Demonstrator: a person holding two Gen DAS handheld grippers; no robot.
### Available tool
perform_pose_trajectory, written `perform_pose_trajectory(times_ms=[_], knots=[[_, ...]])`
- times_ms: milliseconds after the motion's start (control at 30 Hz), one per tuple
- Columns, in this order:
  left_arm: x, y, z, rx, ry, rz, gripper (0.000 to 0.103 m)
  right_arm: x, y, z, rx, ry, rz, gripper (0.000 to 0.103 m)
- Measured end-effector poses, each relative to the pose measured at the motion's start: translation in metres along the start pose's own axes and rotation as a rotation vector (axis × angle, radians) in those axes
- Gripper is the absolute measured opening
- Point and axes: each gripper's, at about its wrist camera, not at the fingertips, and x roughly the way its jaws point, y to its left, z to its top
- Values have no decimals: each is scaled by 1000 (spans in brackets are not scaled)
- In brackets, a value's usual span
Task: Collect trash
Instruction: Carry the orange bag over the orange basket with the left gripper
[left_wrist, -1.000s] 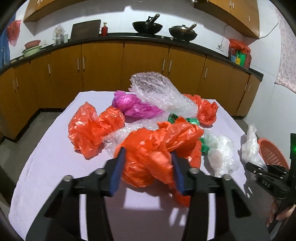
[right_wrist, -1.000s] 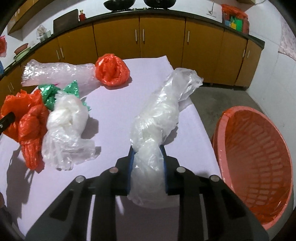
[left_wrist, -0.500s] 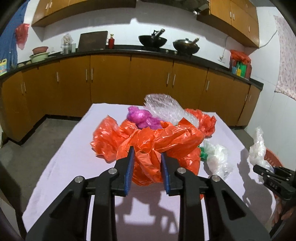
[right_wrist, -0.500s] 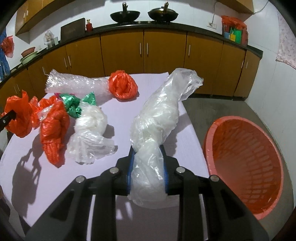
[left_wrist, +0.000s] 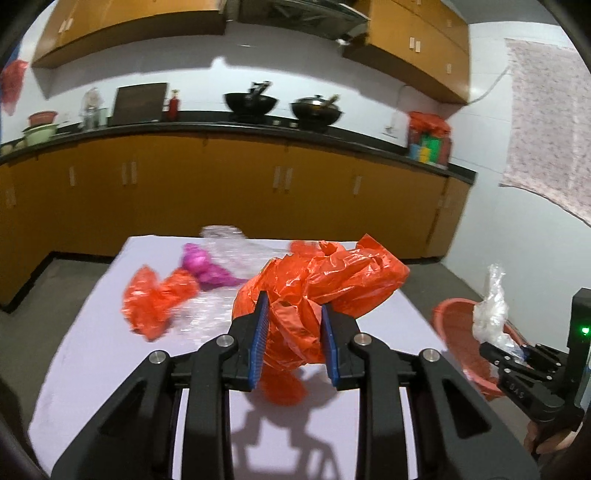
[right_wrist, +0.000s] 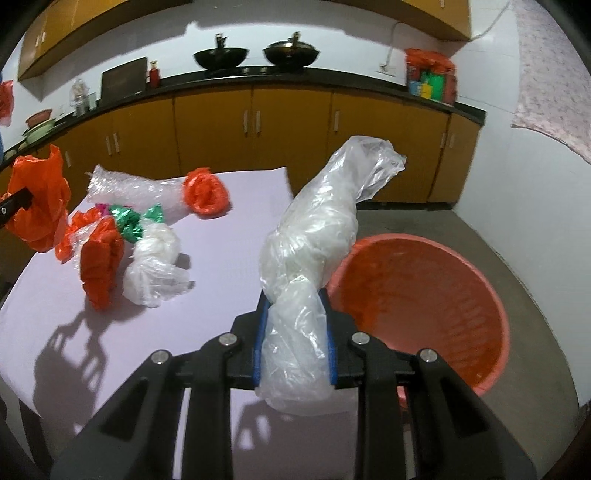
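My left gripper is shut on a crumpled orange plastic bag, held up off the white-covered table. My right gripper is shut on a long clear plastic bag that stands up from the jaws, near the table's right edge. An orange basket sits on the floor right of the table; its rim also shows in the left wrist view, behind the right gripper with its clear bag. The left gripper's orange bag appears at the far left of the right wrist view.
On the table lie another orange bag, a magenta bag, bubble wrap, a green wrapper, a clear white bag and a round orange bag. Brown cabinets and a counter with woks stand behind.
The left jaws closed on the orange bag and lifted it off the table. Both grippers rose and pulled back; the right one carried its clear bag rightward, closer to the basket.
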Motion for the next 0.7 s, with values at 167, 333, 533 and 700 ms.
perform_pose_trajectory(times_ms=[167, 333, 533, 700], knots=[[6, -26, -3, 25, 20, -60, 27, -11, -25, -6, 40, -7, -35, 25], [10, -44, -11, 44, 44, -93, 27, -17, -43, -13, 70, -4, -65, 25], [21, -60, -17, 44, 81, -139, 27, -22, -64, -22, 101, 1, -106, 25], [32, -89, -23, 70, 110, -196, 27, -26, -78, -26, 125, 2, -135, 25]])
